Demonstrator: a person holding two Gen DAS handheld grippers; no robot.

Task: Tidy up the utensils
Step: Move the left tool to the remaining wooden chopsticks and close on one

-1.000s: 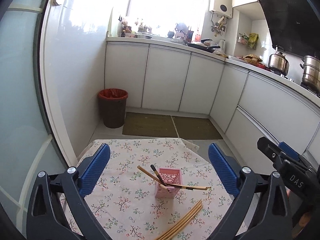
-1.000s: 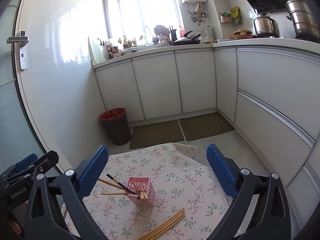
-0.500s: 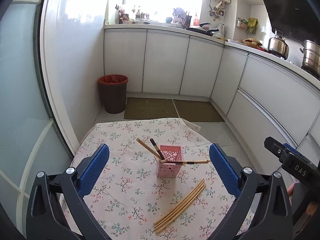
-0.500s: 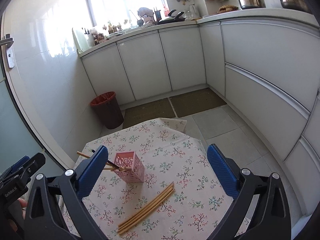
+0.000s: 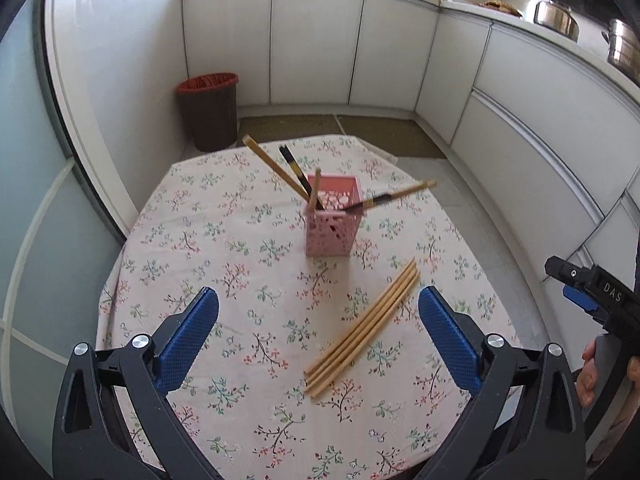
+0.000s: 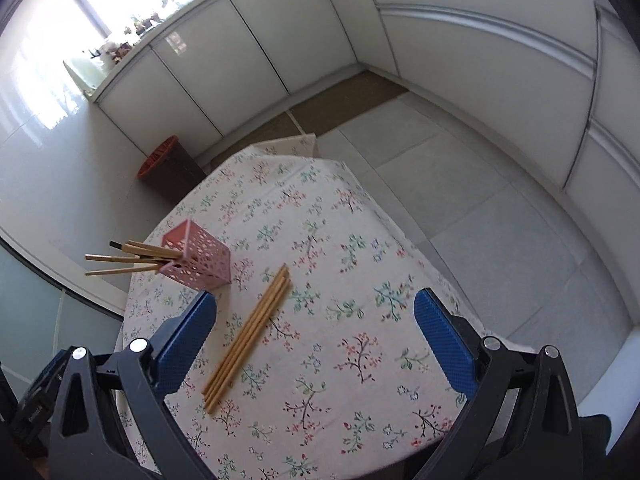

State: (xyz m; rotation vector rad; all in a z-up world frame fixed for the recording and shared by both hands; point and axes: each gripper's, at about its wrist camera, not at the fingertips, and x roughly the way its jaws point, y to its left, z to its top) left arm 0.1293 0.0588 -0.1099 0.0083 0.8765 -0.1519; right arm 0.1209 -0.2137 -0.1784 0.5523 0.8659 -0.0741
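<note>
Pink holder [image 5: 331, 222], tan chopsticks [image 5: 362, 330], floral tablecloth [image 5: 240, 264].

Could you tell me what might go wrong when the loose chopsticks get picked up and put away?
1. The loose chopsticks lie bunched and touching, so closing on them may take several or scatter them.
2. The pink holder looks light, and its chopsticks lean outward; a bump could tip it.
3. Both grippers have their jaws open and empty.
</note>
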